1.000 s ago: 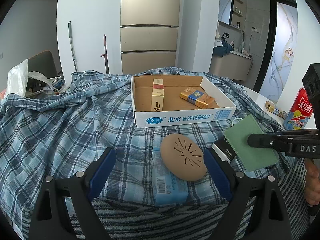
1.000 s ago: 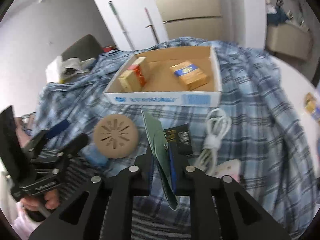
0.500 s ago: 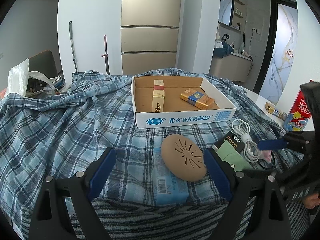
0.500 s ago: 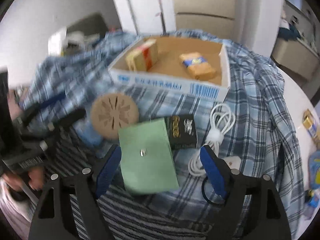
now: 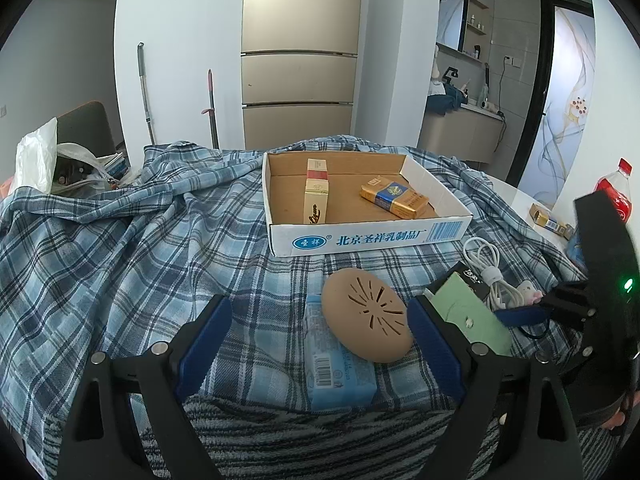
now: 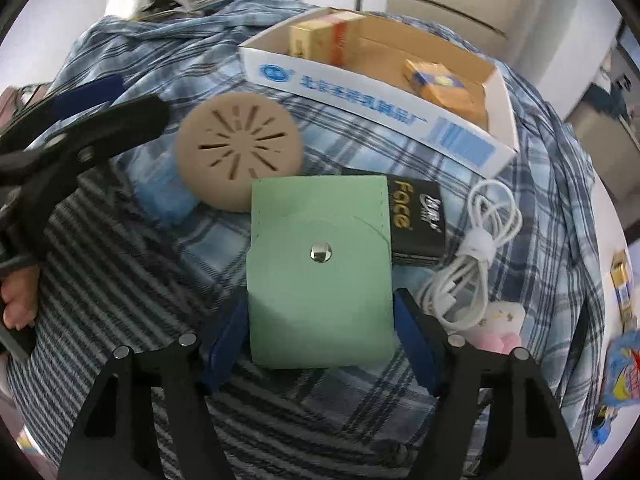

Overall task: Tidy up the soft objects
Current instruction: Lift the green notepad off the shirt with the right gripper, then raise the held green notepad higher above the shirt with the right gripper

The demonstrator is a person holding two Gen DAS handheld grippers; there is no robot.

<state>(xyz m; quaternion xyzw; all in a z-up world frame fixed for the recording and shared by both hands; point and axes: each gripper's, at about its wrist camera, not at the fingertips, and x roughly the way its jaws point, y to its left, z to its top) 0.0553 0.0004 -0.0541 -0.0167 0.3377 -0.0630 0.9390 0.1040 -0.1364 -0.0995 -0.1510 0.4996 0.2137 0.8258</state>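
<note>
A green snap pouch lies flat on the plaid cloth, partly over a black "Face" pack. My right gripper points down over it. Its jaws are closing, with the pouch between the blue pads, which stand at the pouch's two side edges without bending it. A tan round slotted pad leans on a blue tissue pack. My left gripper hangs open above these two and holds nothing. The pouch also shows beside the left gripper's right finger.
A cardboard tray with two cigarette packs stands behind the pad. A coiled white cable and a small pink plush lie right of the pouch. A red bottle stands far right. A plastic bag sits far left.
The right gripper held the green pouch upright by its thin edge, then let go. The pouch now lies flat, and the gripper has tipped down and straddles it. The left gripper has not moved.
</note>
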